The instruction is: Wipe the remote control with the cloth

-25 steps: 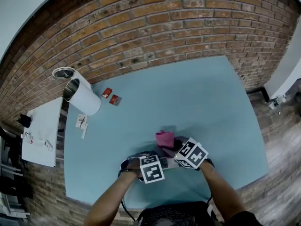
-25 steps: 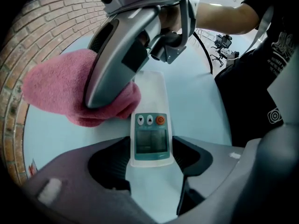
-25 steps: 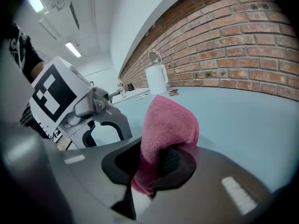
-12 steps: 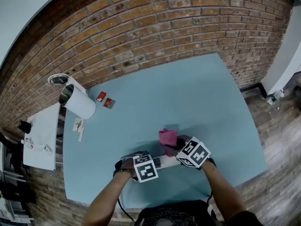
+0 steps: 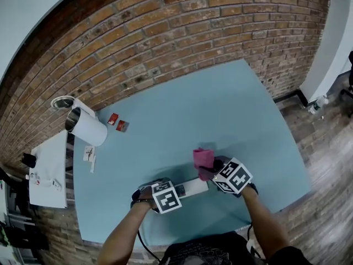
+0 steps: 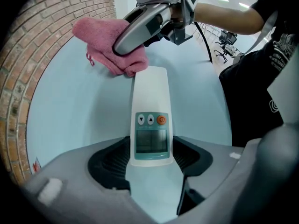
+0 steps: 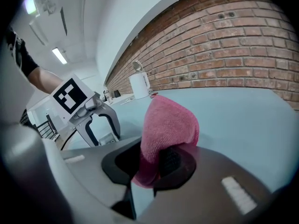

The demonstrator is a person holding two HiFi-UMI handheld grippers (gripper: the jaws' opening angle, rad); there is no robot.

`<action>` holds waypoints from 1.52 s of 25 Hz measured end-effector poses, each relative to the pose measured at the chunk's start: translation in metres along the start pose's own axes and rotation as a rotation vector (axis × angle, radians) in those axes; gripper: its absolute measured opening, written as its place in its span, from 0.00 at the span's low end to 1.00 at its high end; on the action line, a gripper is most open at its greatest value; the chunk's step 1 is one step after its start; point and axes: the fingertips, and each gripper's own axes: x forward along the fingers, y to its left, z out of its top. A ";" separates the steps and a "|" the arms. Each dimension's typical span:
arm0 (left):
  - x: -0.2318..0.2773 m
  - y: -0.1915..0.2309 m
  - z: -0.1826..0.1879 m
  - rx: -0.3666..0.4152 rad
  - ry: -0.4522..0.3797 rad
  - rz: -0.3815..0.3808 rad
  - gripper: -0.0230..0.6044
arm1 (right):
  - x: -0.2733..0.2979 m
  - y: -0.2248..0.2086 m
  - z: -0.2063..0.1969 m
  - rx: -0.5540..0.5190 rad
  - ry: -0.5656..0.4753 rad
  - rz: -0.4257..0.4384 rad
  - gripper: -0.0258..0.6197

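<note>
**Item 1, ten o'clock of the table.** We list a white cylindrical container (image 5: 88, 127) with two small red cards (image 5: 117, 122) just beside it, on the light-blue rectangular table (image 5: 231, 109). We judge that neither bears on the task.

**Item 2, six o'clock, near edge.** The left gripper (image 6: 149, 158) points down at the tabletop. Its jaws stand wide and are closed against the two long sides of the item below, pinning that item flat.

**Item 3, held by item 2.** This is a white wedge-shaped plastic remote control (image 5: 193, 187) with a small display and an orange button, both facing up. It lies flat on the table between the two grippers. Its display end sits in the left jaws and its free end runs off toward three o'clock.

**Item 4, at the free end.** A bunched pink terry cloth (image 5: 203, 158) touches the tip of the remote control. In the left gripper view it sits at eleven o'clock of that tip.

**Item 5, four o'clock of the table.** The right gripper (image 7: 156, 164) tilts downward. Its jaws are clamped on a fold of the cloth, and the bulk of the cloth bulges past the tips.

**Status, as we judge it.** The wiping is under way, with the cloth working the free end.

**Next move, as we judge it.** It calls for:
- drawing the cloth along the top face toward the display;
- keeping it pressed down while the left gripper holds firm;
- stopping short of the left jaws.
</note>
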 end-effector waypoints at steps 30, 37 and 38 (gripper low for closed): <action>-0.038 -0.050 0.014 -0.789 -0.606 -0.829 0.48 | -0.063 0.029 -0.037 0.496 -0.453 -0.393 0.14; -0.061 -0.042 0.021 -1.110 -0.861 -1.232 0.48 | -0.038 0.031 -0.025 0.393 -0.387 -0.405 0.14; -0.060 -0.040 0.020 -1.123 -0.877 -1.243 0.47 | -0.034 0.031 -0.023 0.372 -0.373 -0.408 0.14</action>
